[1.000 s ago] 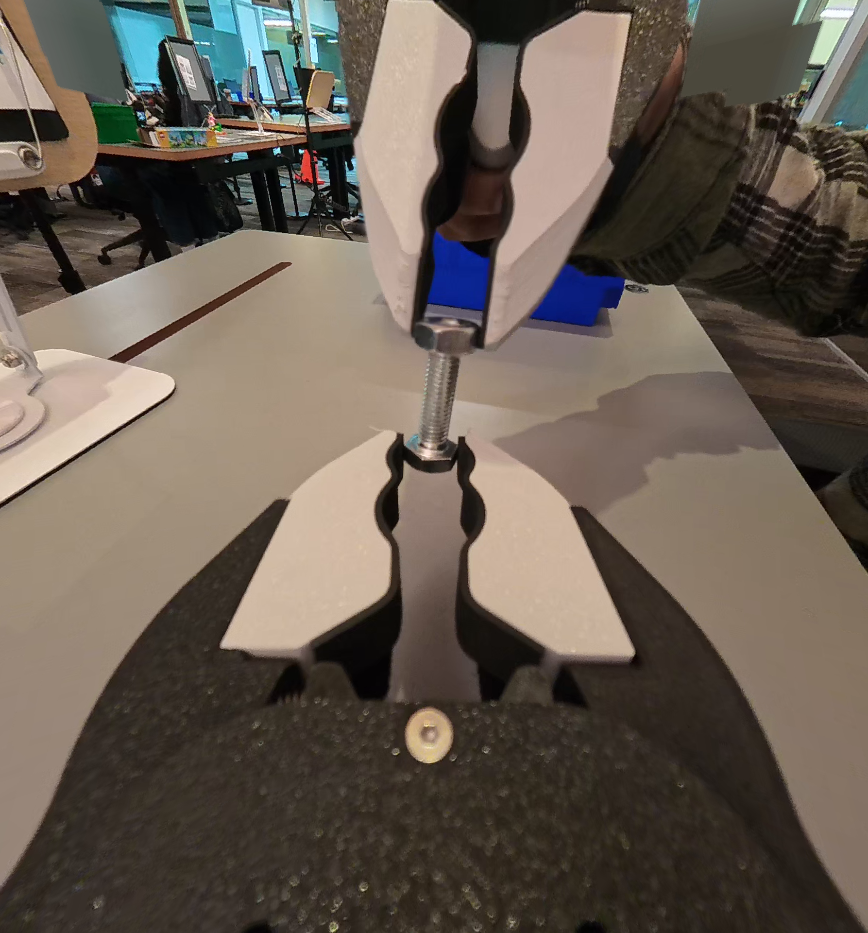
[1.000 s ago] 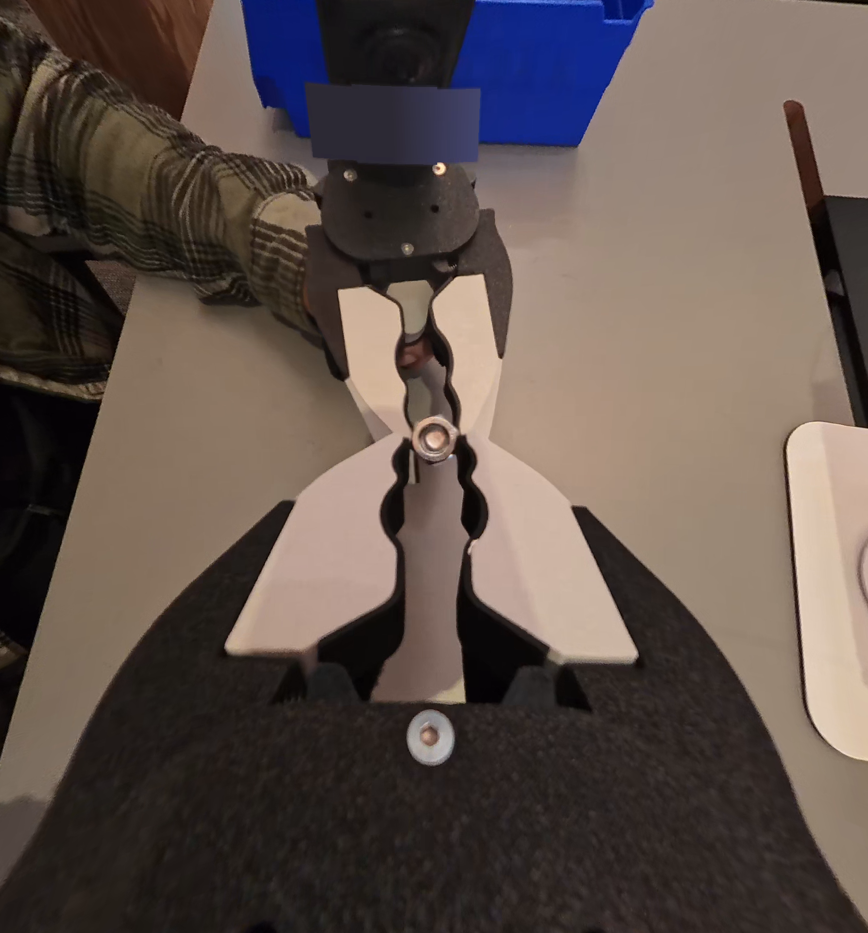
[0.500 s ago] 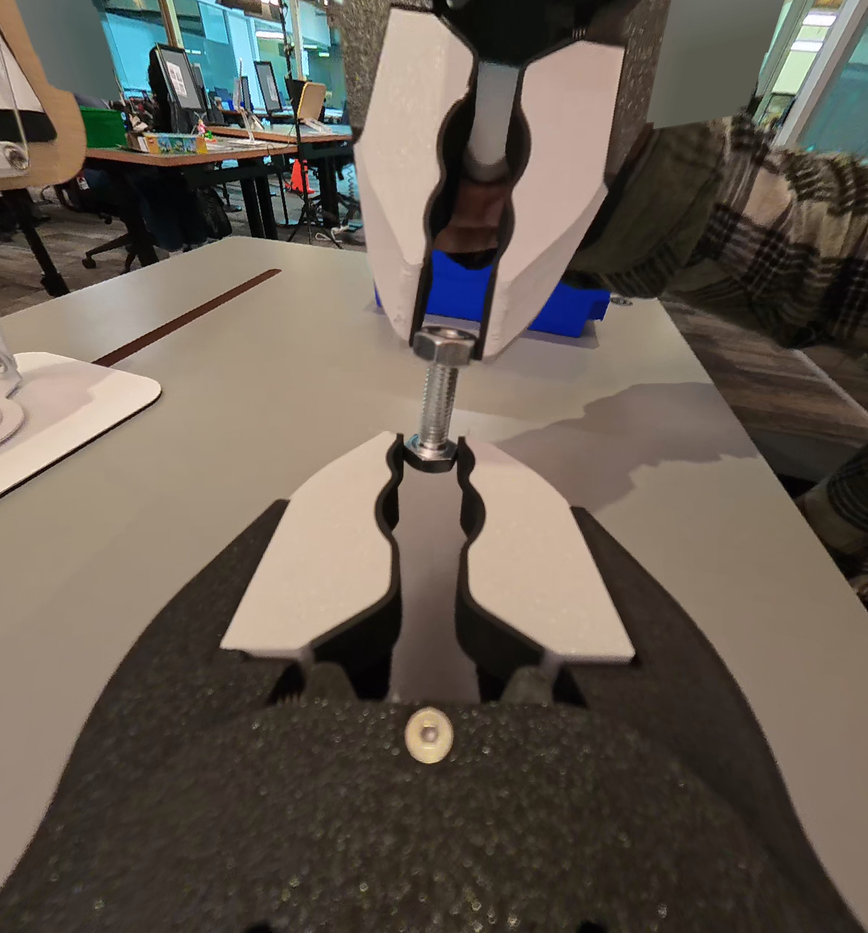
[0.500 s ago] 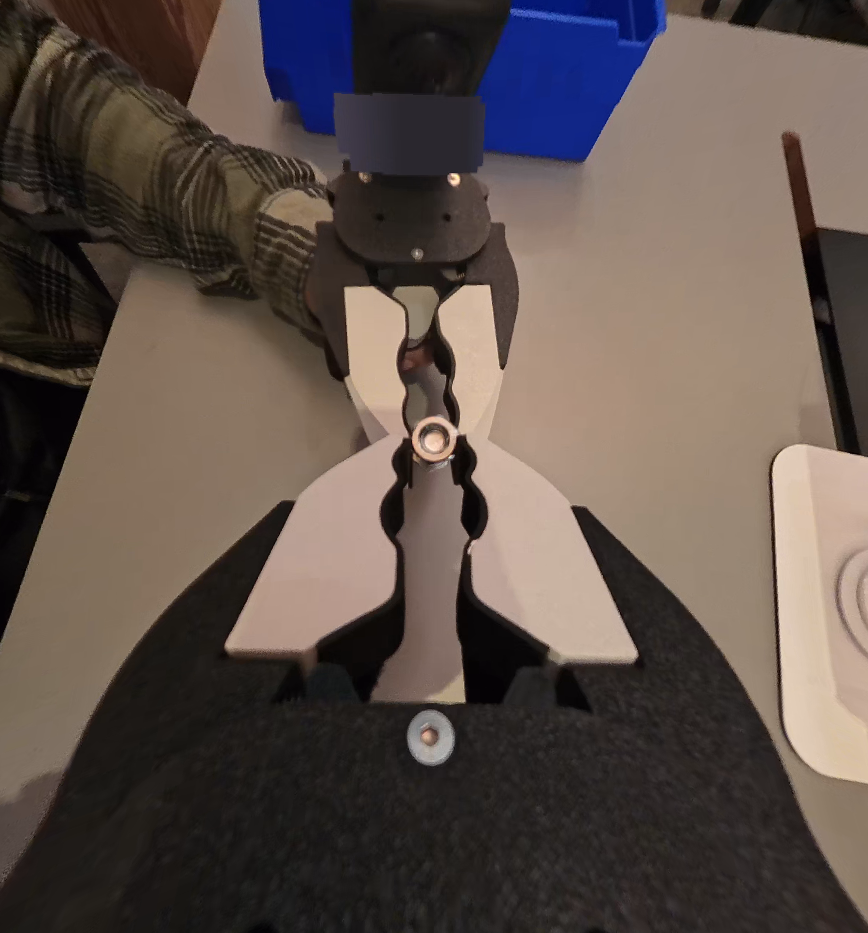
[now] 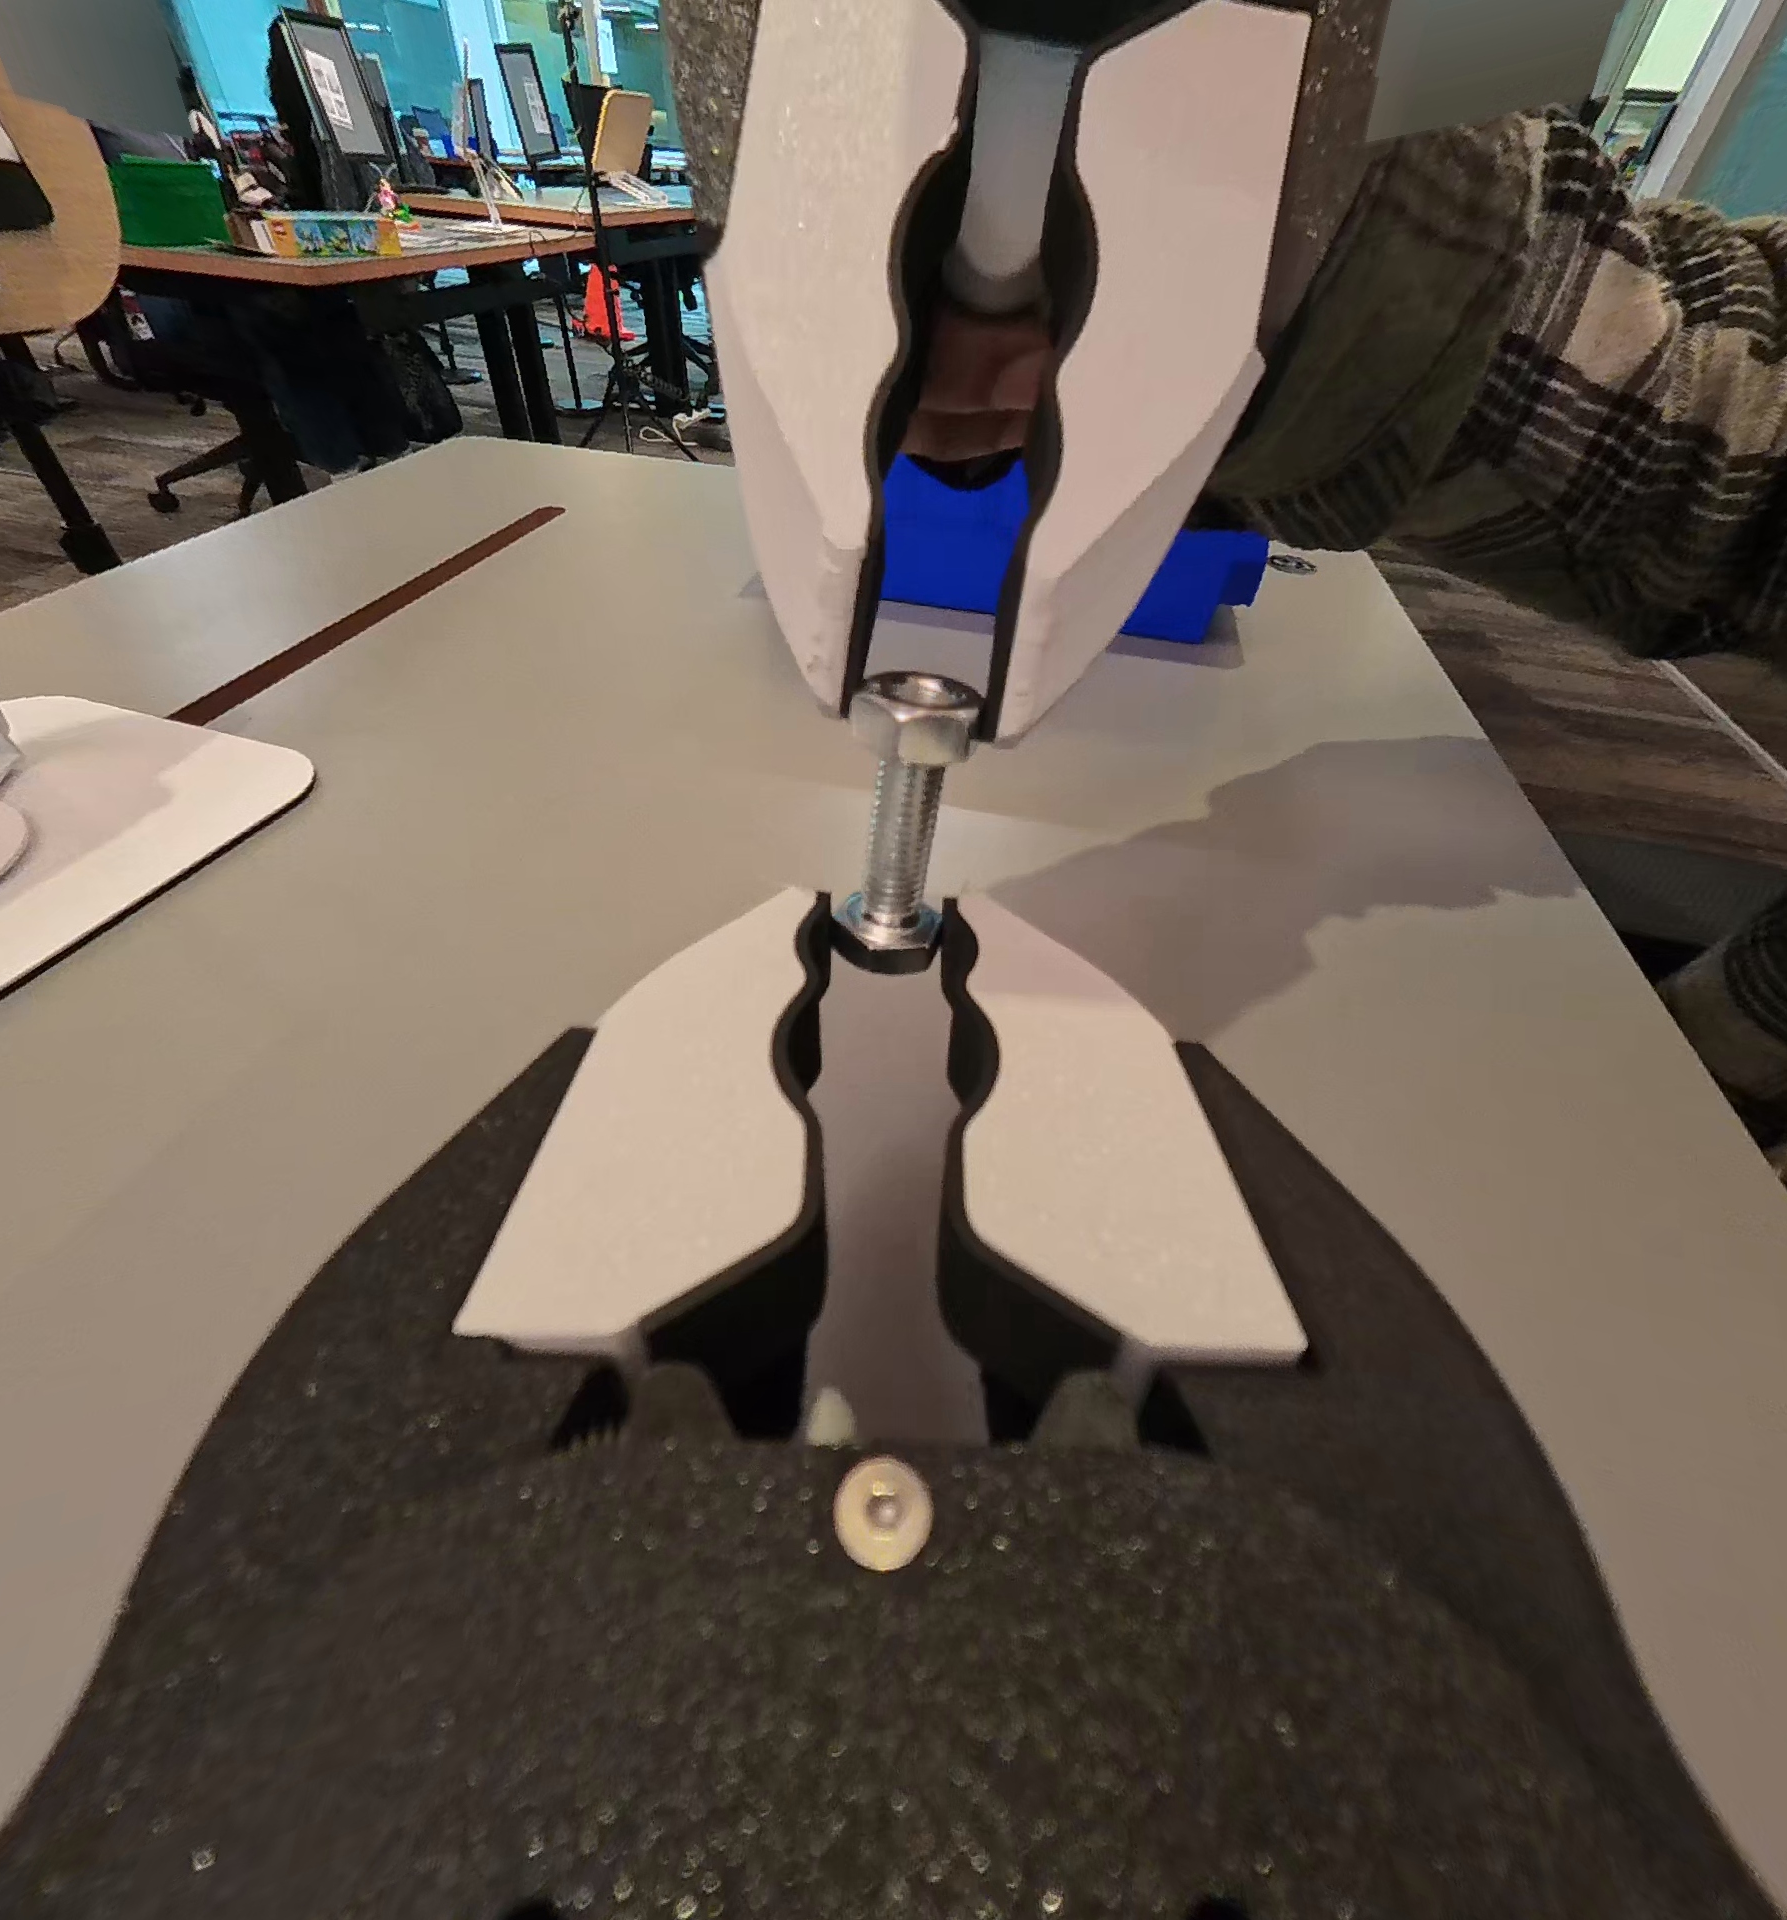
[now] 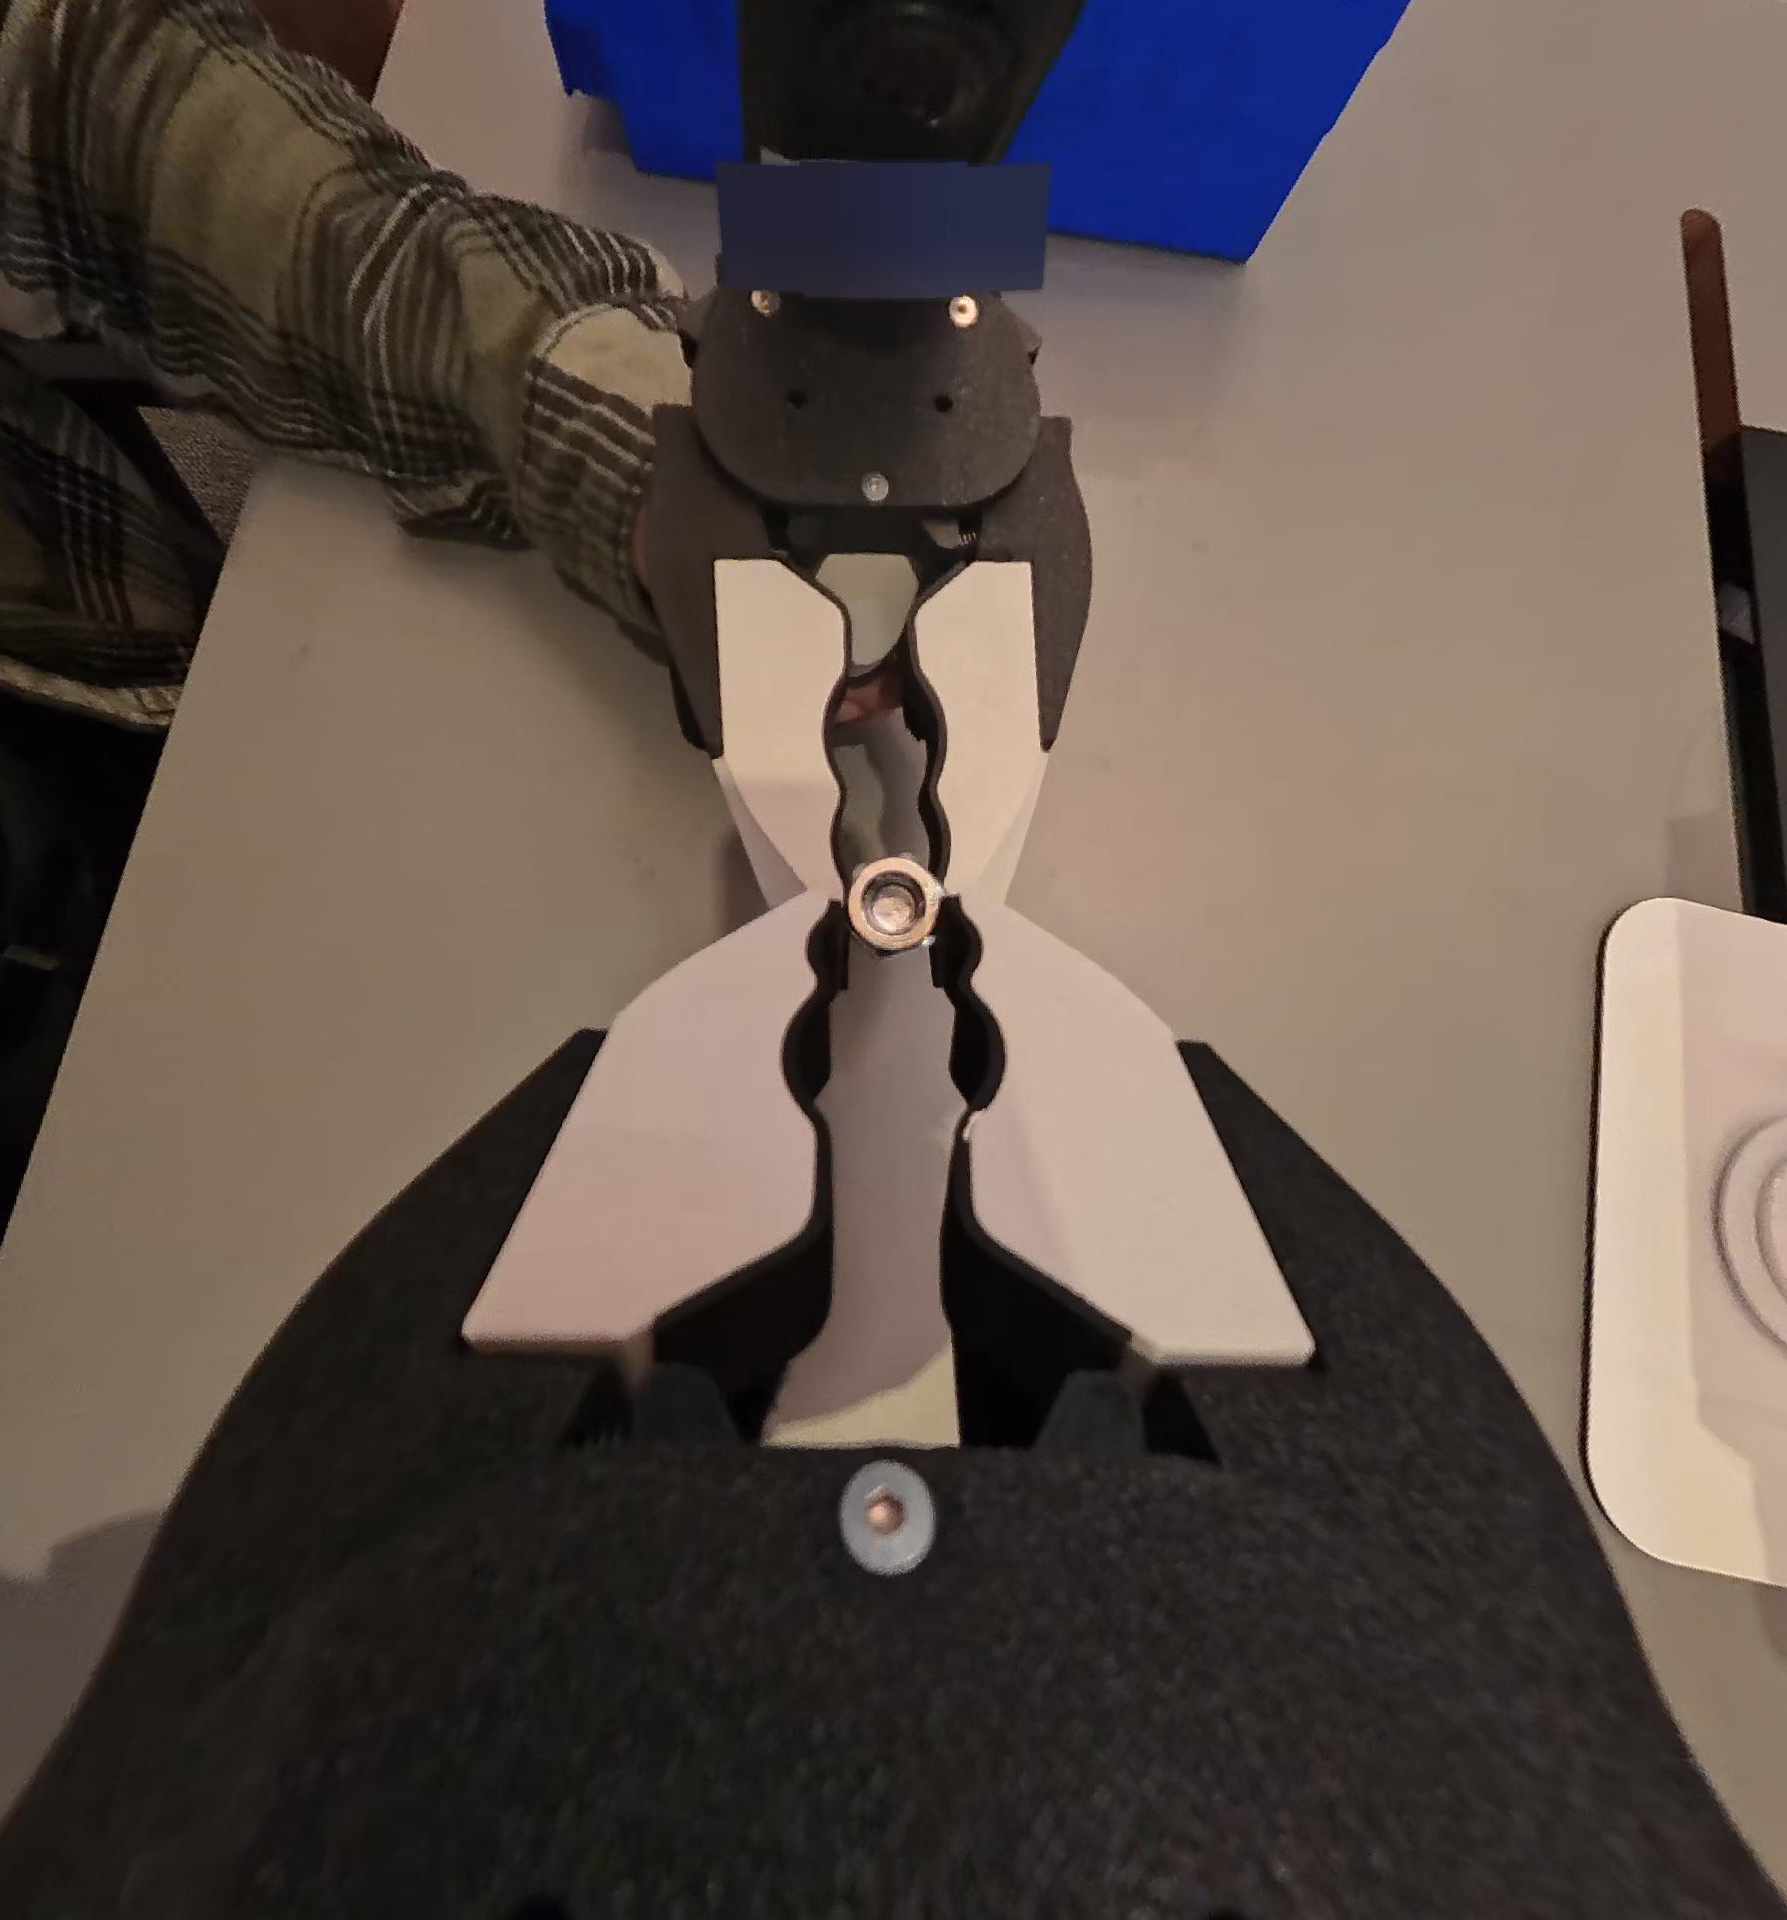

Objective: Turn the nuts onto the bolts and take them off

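The left gripper (image 5: 884, 914) is narrowed onto the nut (image 5: 883, 932), pinched at its very tips. The right gripper (image 5: 915, 717) comes down from above and is closed on the hex head of the bolt (image 5: 904, 821), so the bolt stands upright between the two, above the grey table (image 5: 453, 935) and clear of it. Seen from the right wrist, the bolt head (image 6: 894, 916) shows end-on, held at the tips of the right gripper (image 6: 894, 940), with the left gripper (image 6: 884, 883) directly beyond it. The nut sits at the lower end of the thread, with most of the shank bare between it and the head. Judging from that, the nut is engaged by only a few turns: either just started on or nearly off; the pictures cannot tell which direction. A blue bin (image 5: 1190, 597) lies at the far edge of the table, a white stand base (image 5: 141, 790) to the left. Any other nuts and bolts are out of sight.
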A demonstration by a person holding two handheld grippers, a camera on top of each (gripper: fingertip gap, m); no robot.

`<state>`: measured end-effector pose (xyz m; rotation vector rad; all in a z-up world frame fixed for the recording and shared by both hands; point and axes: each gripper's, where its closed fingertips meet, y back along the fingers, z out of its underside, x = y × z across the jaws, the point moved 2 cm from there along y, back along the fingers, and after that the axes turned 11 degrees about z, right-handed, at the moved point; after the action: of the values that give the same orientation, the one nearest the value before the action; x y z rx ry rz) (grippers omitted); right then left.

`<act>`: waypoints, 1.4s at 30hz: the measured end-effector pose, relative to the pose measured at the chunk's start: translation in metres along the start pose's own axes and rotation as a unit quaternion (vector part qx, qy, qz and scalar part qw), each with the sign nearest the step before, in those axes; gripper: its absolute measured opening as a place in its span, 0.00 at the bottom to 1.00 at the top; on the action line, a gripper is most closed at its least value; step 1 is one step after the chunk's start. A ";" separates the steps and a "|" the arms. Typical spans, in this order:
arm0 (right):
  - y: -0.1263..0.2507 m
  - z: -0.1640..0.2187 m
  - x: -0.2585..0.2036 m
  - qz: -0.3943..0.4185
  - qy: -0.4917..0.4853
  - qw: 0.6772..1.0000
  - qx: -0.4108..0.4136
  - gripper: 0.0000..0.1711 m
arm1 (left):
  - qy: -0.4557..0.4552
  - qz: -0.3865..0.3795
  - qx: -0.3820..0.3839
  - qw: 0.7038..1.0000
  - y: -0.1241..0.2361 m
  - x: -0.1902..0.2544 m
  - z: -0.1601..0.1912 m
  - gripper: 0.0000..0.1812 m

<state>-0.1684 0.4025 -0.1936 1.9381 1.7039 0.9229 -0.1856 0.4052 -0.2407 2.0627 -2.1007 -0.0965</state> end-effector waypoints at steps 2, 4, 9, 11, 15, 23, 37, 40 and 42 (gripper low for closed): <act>0.000 0.000 0.000 0.000 0.000 1.000 0.000 0.10 | 0.000 0.001 0.000 1.000 0.000 0.000 0.000 0.11; 0.000 0.000 0.000 0.000 0.001 1.000 -0.001 0.10 | 0.002 0.003 0.000 1.000 0.000 0.001 0.000 0.11; 0.000 0.001 0.000 -0.003 0.002 1.000 -0.006 0.10 | 0.002 0.003 -0.003 1.000 -0.001 0.001 0.001 0.11; 0.000 0.001 0.000 -0.004 0.003 1.000 -0.005 0.10 | 0.002 0.004 -0.003 1.000 -0.001 0.001 0.001 0.11; 0.001 0.000 0.000 -0.005 0.000 1.000 -0.001 0.10 | 0.005 0.005 -0.002 1.000 -0.001 0.001 0.001 0.11; 0.000 0.000 0.000 -0.006 0.000 1.000 0.003 0.11 | 0.008 0.007 0.001 1.000 -0.001 0.001 0.001 0.11; 0.013 -0.010 0.021 0.069 -0.052 0.994 0.061 0.36 | 0.014 0.001 0.028 1.000 0.005 -0.002 -0.005 0.11; 0.028 -0.018 0.028 0.103 -0.160 0.964 0.187 0.35 | 0.016 -0.009 0.058 0.998 0.010 -0.005 -0.012 0.11; 0.033 -0.016 0.029 0.117 -0.233 0.932 0.252 0.32 | 0.022 -0.020 0.079 0.996 0.013 -0.007 -0.016 0.11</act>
<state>-0.1549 0.4227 -0.1540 2.4756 1.5343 0.0448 -0.1955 0.4141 -0.2235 2.1743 -2.1027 0.1111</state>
